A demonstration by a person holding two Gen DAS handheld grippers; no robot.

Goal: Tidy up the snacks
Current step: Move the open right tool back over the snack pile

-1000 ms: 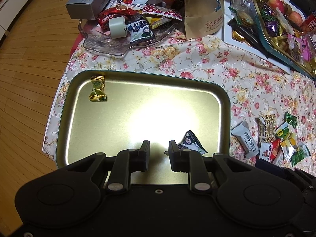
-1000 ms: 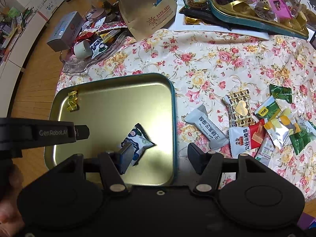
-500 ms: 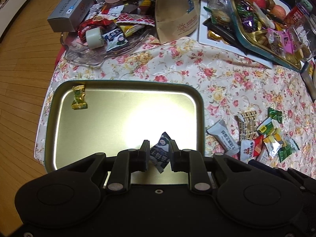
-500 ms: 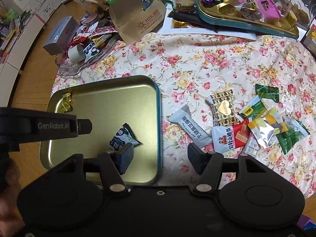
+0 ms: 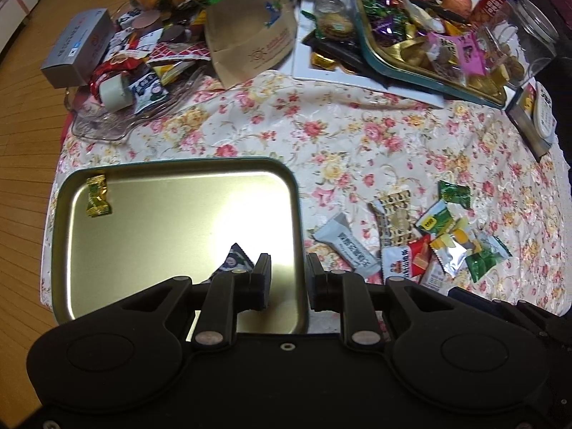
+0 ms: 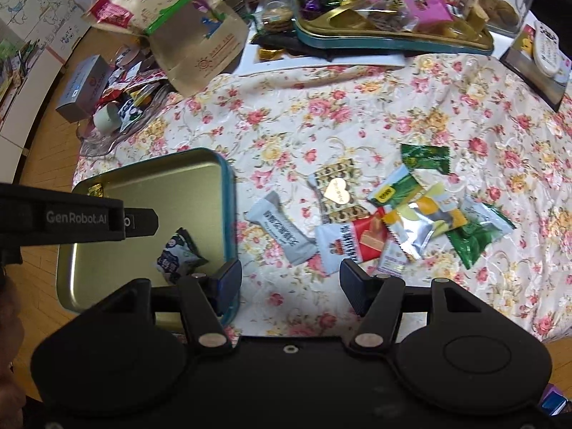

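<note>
Hovering tools: left tool [image 5: 287, 275] and right tool [image 6: 289, 282] both point down at the surface [image 6: 321, 114], jaws parted, nothing between them.
Blue-white snack packet [image 6: 177, 255]: lies in the gold tray [image 5: 143, 250], just left of the left tool's fingers.
Loose wrappers [image 6: 411, 214]: on the floral cloth, ahead of the right tool.
Writing: "GenRobot.AI" on the left tool's side.

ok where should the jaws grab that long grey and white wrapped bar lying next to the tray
Grip the long grey and white wrapped bar across its narrow middle, coming straight down from above. It lies flat and diagonal on the floral cloth, so turn the jaws square to its length. Its long sides look clear.
</note>
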